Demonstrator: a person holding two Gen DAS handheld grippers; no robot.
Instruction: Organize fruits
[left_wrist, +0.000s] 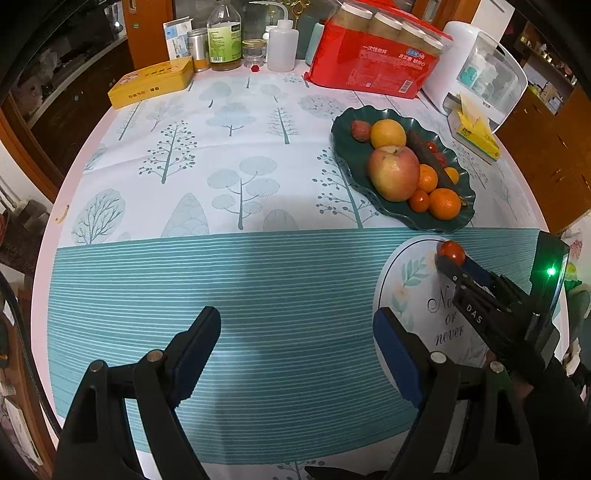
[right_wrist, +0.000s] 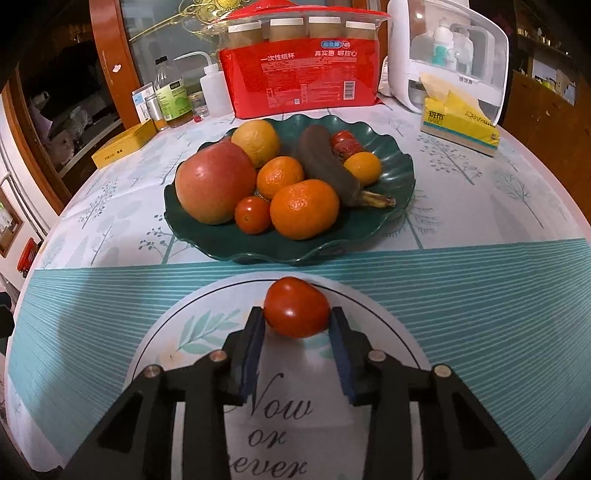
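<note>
A small red tomato (right_wrist: 296, 307) rests on a round white mat (right_wrist: 207, 332) printed "Now or never". My right gripper (right_wrist: 297, 314) is shut on it, one pad against each side. In the left wrist view the same tomato (left_wrist: 451, 252) shows at the tips of the right gripper (left_wrist: 448, 260). Just beyond stands a dark green wavy plate (right_wrist: 391, 166) with an apple (right_wrist: 214, 182), several oranges, a second small tomato (right_wrist: 253, 215), a dark banana (right_wrist: 325, 162) and red dates. My left gripper (left_wrist: 297, 317) hangs open over the striped cloth, nothing between its fingers.
Along the back of the table stand a red pack of paper cups (right_wrist: 303, 85), a yellow tissue box (right_wrist: 458, 122), a white appliance (right_wrist: 443, 55), bottles (left_wrist: 223, 37) and a yellow tin (left_wrist: 151, 83). The round table's edge curves close on both sides.
</note>
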